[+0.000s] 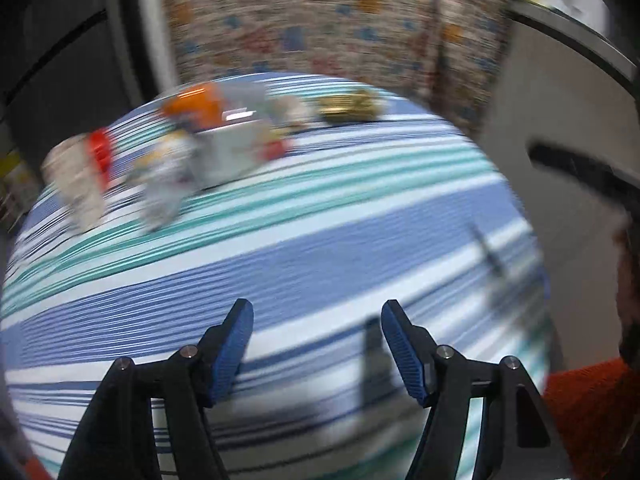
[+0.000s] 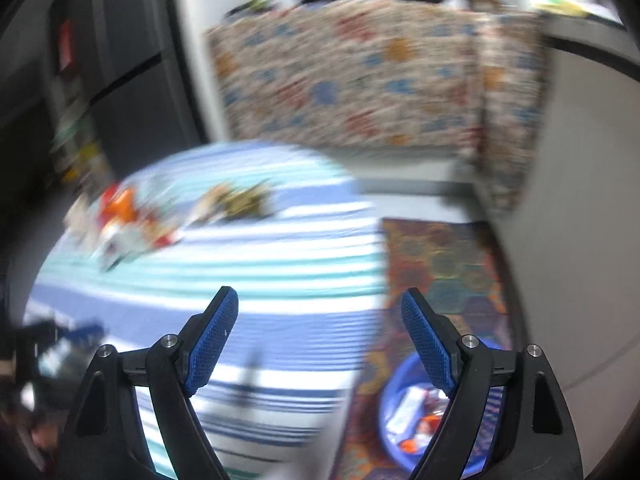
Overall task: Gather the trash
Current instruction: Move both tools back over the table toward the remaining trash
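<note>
We see the trash pile (image 1: 192, 148) lying at the far left of the bed's striped sheet (image 1: 320, 240), well apart from both grippers; from largest to smallest it seems to hold a pale box or carton (image 1: 228, 152), an orange wrapper (image 1: 196, 106), a red-banded packet (image 1: 86, 176) and a dark crumpled scrap (image 1: 348, 106) off to the right; we judge all of it light, thin and crushable, likely slick film or paper, best pinched at a raised fold or edge rather than flat against the sheet; the blue bin (image 2: 400, 412) on the floor rug already holds wrappers. The left gripper (image 1: 316, 344) and right gripper (image 2: 320, 340) both have jaws released, nothing between them. Motion blur smears every item, so we cannot read labels or tell pieces apart; the bin is partly hidden behind a jaw.
</note>
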Demonstrator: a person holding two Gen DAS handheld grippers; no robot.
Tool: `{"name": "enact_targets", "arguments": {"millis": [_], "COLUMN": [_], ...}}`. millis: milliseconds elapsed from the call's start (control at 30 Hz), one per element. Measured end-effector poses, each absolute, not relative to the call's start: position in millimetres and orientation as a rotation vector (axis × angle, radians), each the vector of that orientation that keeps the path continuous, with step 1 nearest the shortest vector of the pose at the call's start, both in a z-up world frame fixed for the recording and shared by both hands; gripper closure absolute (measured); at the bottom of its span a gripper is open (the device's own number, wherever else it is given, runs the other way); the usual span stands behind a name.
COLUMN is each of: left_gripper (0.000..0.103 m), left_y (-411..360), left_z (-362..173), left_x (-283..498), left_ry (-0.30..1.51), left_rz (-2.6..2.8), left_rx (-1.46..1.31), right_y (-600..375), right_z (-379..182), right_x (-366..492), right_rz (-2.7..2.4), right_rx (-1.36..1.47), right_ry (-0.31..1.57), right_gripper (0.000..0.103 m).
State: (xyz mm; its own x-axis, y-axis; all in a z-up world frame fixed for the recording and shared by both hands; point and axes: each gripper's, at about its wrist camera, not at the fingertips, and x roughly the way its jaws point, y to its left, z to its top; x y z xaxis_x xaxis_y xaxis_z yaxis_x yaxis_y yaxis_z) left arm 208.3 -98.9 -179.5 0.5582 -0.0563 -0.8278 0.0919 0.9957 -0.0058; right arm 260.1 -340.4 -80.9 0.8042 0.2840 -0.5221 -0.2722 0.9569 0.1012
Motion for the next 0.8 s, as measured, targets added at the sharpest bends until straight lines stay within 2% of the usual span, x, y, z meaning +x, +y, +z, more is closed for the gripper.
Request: {"name": "enact_targets", "arguments": {"millis": [267,400,633,800], "left_gripper": [0.033,0.02,0.006,0.005], "left_y": [-18,-1,22,36], "left_z": [-189,-192,-198,-197], "left_x": [210,215,224,232], "left_ry": [0.965,0.959,0.943,0.94], "left_rz": [0.105,0.123,0.149,0.184], "left_rx": [-0.025,-0.024,-0.034,-0.048], "right_y": [-231,-209,-199,-195], "right_z": [-116,-131,-132,-131], "right_x": [267,283,297,304], "right_rz": [0.456,0.442,0.408,0.386], "right_rx": [-0.128,-0.173,-0.177,-0.175], "right_ry": [0.678,0.724,0.723,0.739], "right_gripper": [0.018,0.018,0.013,0.006]}}
